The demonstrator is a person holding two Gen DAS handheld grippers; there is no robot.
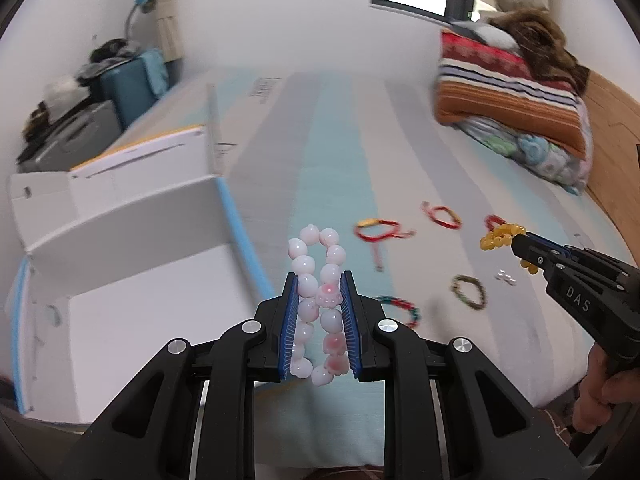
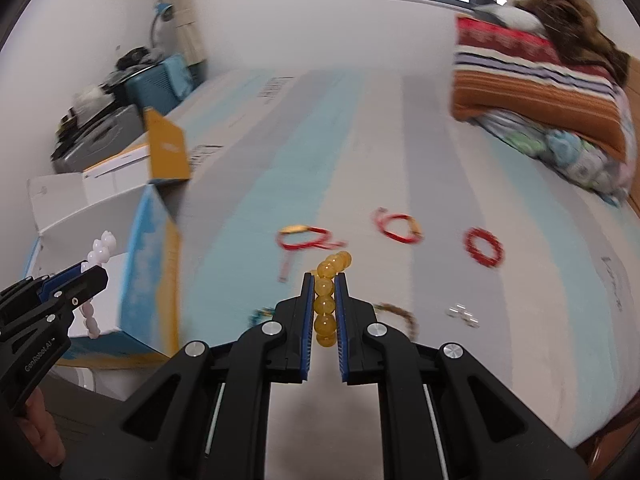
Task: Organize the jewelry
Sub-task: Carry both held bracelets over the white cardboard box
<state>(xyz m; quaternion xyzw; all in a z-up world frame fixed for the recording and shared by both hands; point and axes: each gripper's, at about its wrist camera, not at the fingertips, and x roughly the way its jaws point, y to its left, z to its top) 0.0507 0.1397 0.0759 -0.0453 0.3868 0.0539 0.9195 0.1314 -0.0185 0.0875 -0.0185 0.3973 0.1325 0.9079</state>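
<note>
Both bracelets are carried clear of the bed (image 1: 328, 152), apparently bound for the open box (image 1: 120, 272) at its left: the left gripper (image 1: 319, 312) has its jaws clenched on the pink bead bracelet (image 1: 318, 300), the right gripper (image 2: 324, 312) nearly closed on the amber bead bracelet (image 2: 326, 300).

Open box (image 1: 132, 240) at the bed's (image 1: 328, 152) left edge, loose bracelets (image 1: 380, 232) right of it, bedding pile (image 1: 516, 92) seemingly behind.

Folded striped blankets (image 1: 508, 92), stacked at the bed's (image 1: 400, 152) far right corner. Teal suitcase (image 1: 128, 84) and grey case (image 1: 76, 136), beyond the left edge. Blue lamp (image 1: 143, 2), against the wall.
</note>
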